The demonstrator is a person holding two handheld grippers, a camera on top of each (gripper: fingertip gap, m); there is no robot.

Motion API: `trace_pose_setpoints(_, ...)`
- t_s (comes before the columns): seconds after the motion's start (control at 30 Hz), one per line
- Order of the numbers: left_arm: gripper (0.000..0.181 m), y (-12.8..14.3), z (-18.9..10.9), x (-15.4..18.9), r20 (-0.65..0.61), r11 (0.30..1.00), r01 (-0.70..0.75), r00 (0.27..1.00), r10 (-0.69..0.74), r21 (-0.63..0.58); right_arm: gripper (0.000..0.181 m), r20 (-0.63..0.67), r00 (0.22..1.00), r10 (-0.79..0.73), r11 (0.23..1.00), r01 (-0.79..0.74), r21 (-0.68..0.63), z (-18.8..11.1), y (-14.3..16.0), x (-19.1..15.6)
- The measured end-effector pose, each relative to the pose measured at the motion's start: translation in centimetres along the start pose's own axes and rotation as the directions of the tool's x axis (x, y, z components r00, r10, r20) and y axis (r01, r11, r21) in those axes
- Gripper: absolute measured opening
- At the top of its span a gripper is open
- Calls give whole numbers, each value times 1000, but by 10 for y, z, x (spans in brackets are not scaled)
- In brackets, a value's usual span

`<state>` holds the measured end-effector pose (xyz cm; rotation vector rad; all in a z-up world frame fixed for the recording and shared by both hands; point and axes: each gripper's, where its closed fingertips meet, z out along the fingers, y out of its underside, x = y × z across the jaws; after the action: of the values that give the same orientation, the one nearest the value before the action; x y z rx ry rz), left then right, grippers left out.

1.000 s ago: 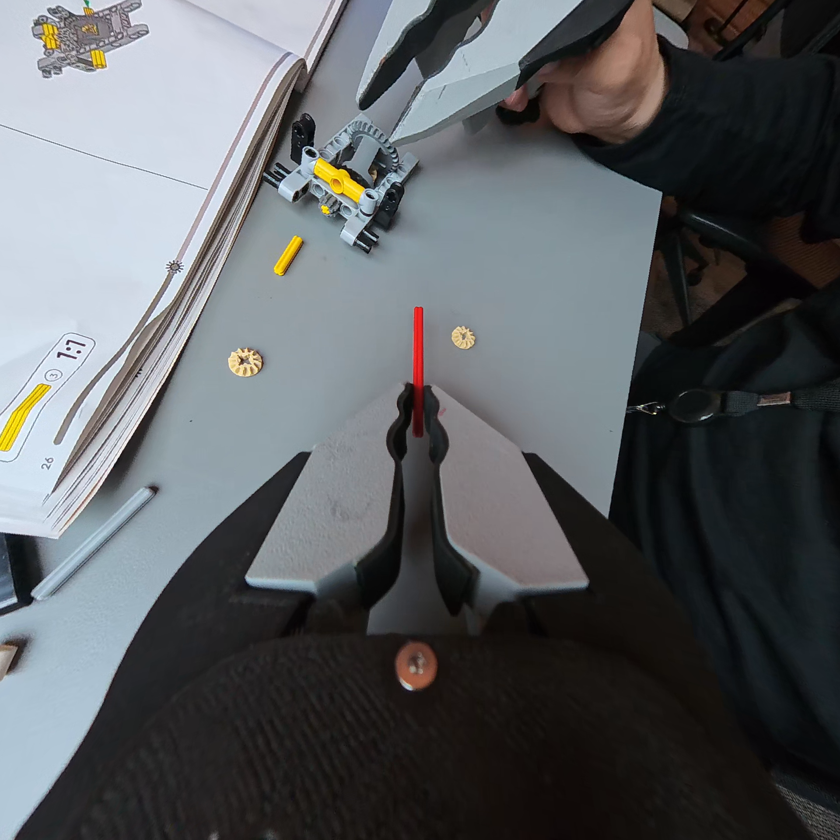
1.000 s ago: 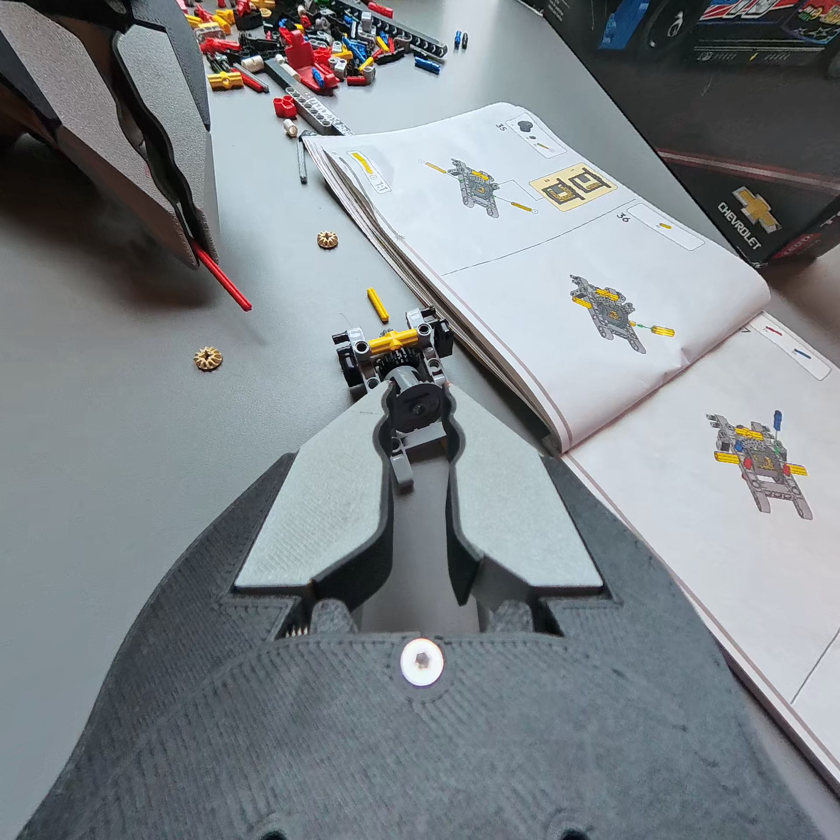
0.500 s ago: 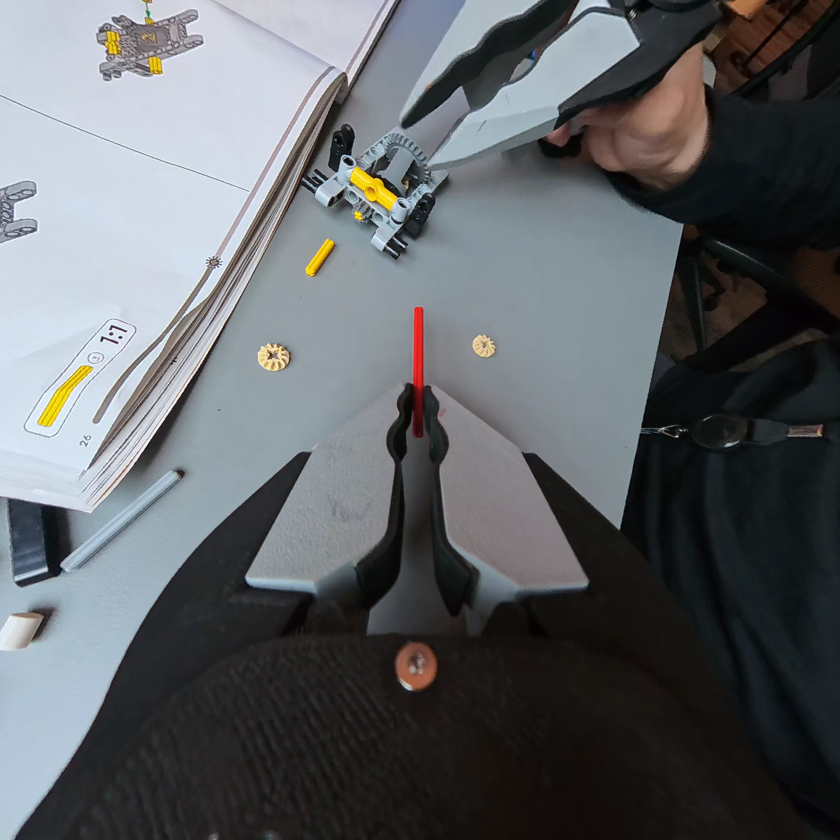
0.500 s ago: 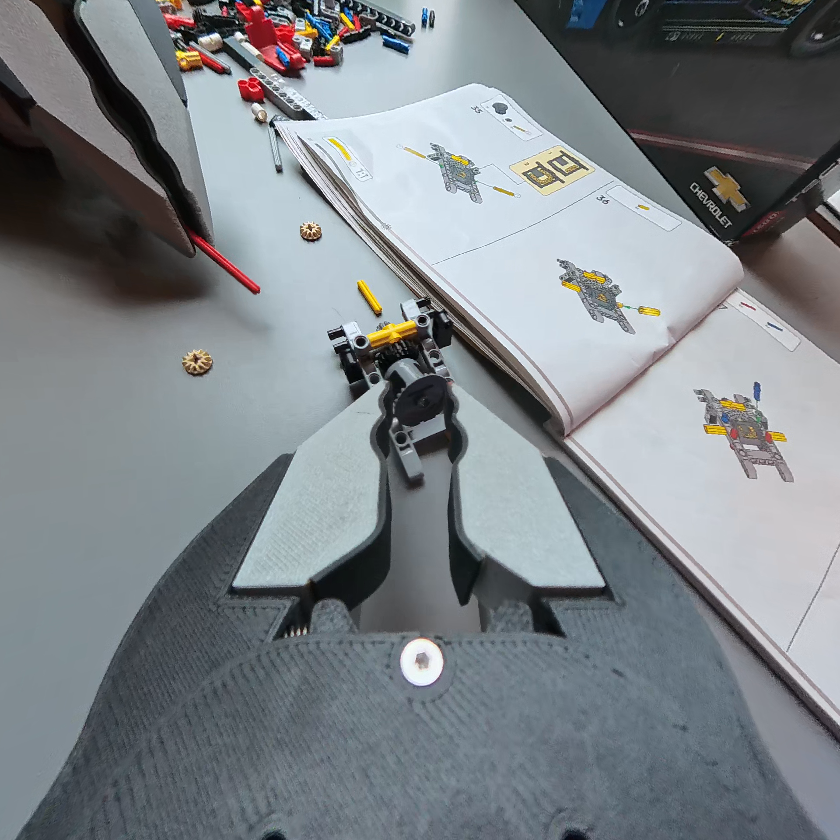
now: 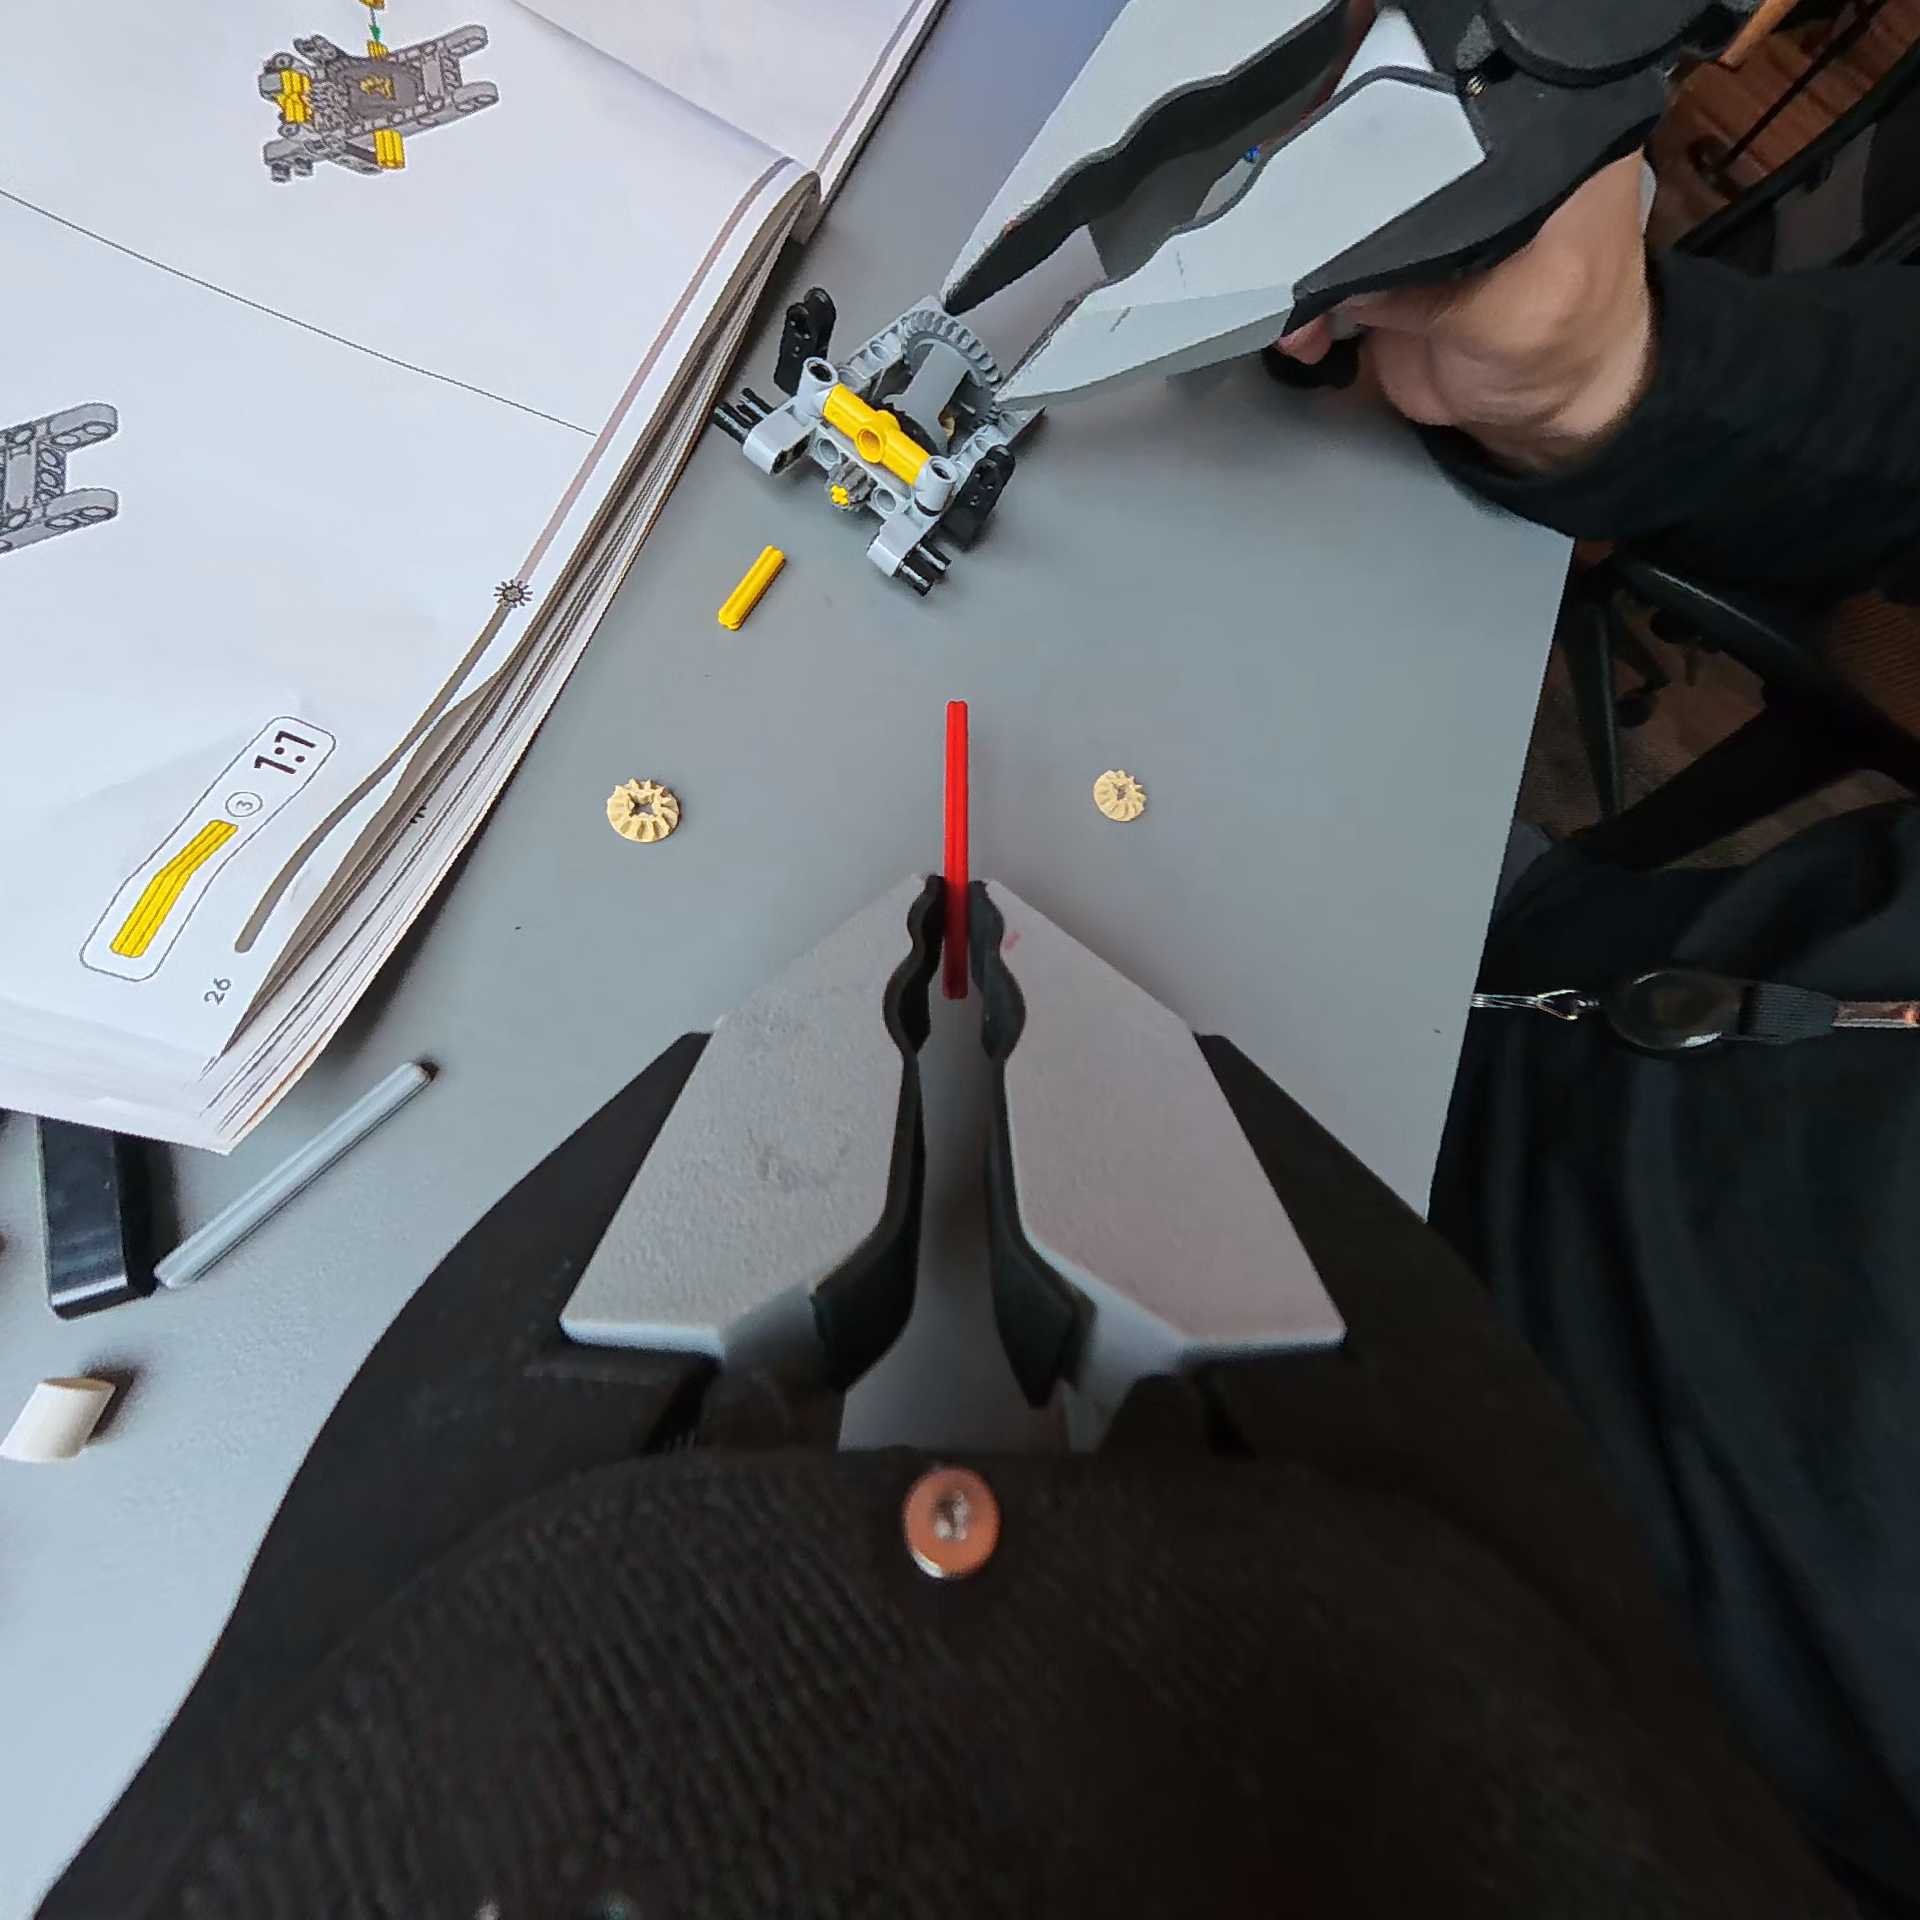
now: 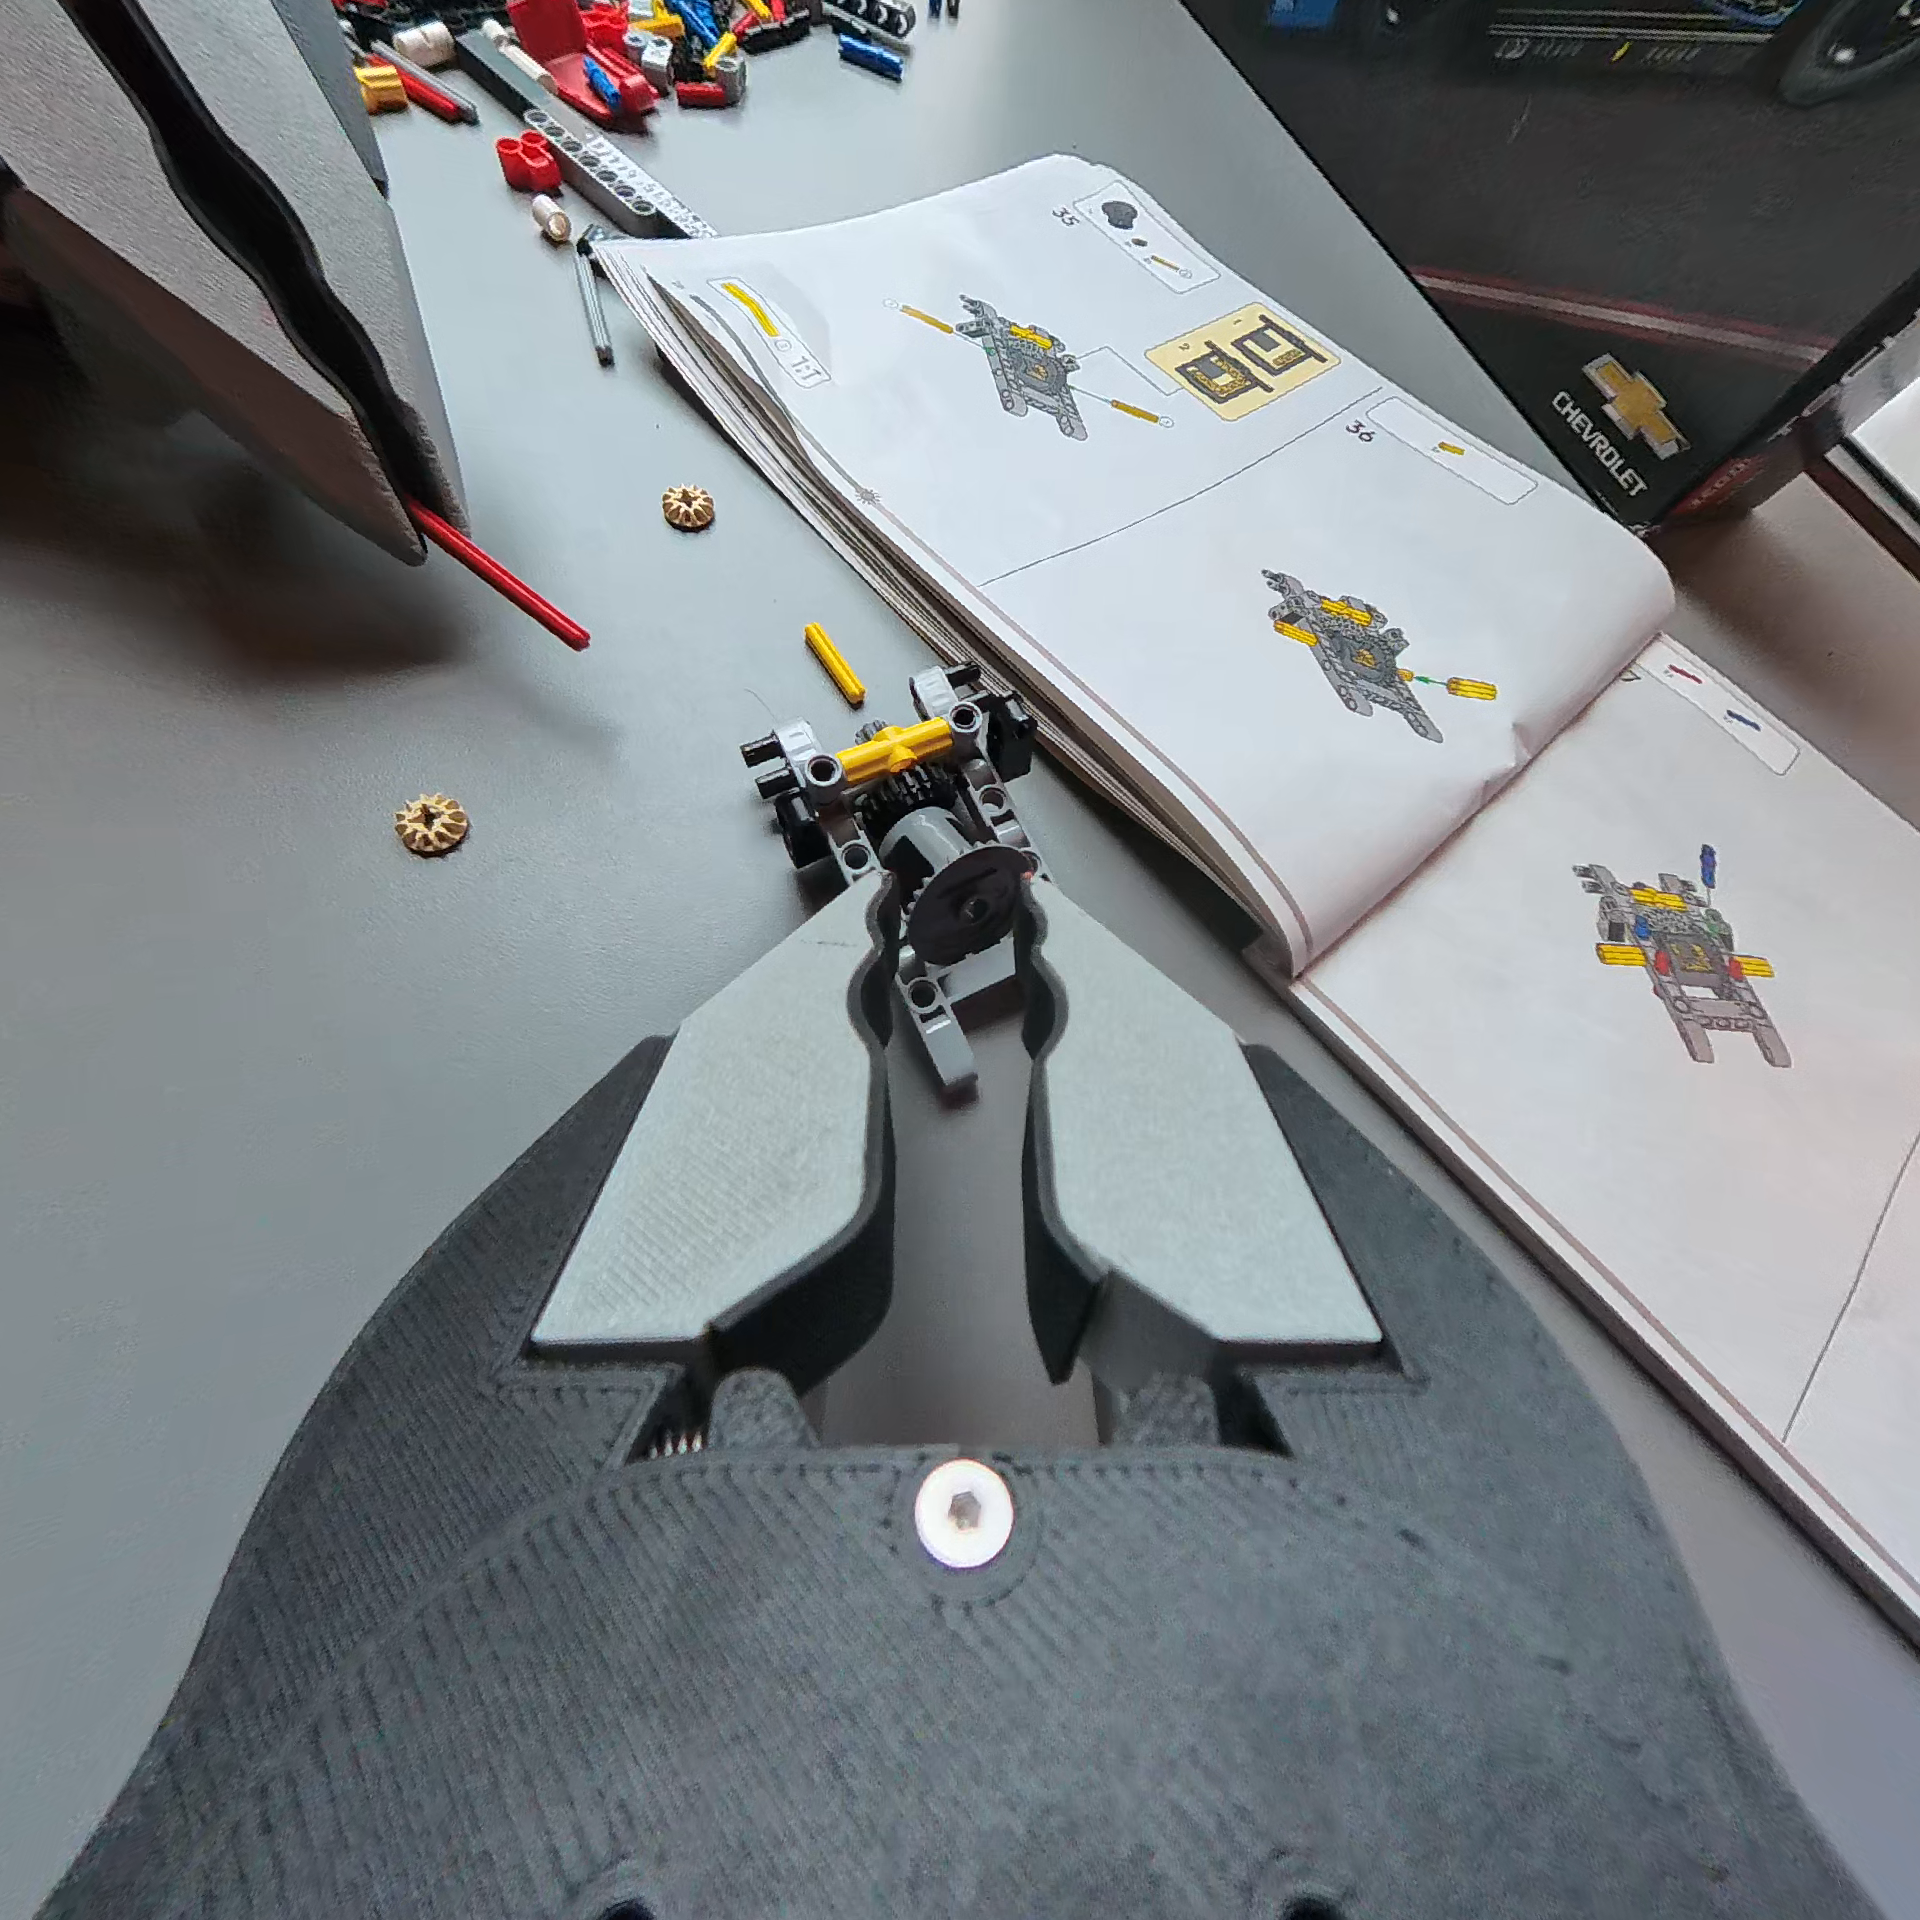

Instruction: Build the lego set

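Observation:
My left gripper point(image 5: 956, 896) is shut on a thin red axle point(image 5: 956, 810) that sticks straight out past its tips, above the grey table. A small grey, black and yellow lego assembly point(image 5: 883, 447) rests on the table beside the open instruction booklet point(image 5: 312, 416). My right gripper point(image 6: 961, 906) is shut on the assembly point(image 6: 894, 790), with its jaws around the dark round hub. The right gripper also shows in the left wrist view point(image 5: 982, 348). The left gripper point(image 6: 416, 520) and the red axle point(image 6: 499, 577) show at the upper left of the right wrist view.
Two tan bevel gears point(image 5: 644, 812) point(image 5: 1120, 796) and a short yellow axle point(image 5: 750, 588) lie between the grippers. A long grey axle point(image 5: 291, 1174) and a black beam point(image 5: 88, 1216) lie by the booklet. Loose parts point(image 6: 623, 62) are piled far back. The table edge point(image 5: 1507, 831) runs beside a person's dark clothing. Tip to tip, the grippers are about 12 cm apart.
My left gripper has drawn back a little from the assembly, with the red axle still in it. My right gripper keeps its hold, and the assembly has turned slightly.

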<state>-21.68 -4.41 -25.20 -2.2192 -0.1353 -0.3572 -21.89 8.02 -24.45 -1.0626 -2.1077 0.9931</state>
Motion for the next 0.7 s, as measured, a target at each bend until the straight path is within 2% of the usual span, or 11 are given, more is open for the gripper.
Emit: trace_pose_setpoints(0.7,1,0,0,-5,12,999,32,999,-33,1,3,-51,998,-48,998,47,-29,1,1,0)
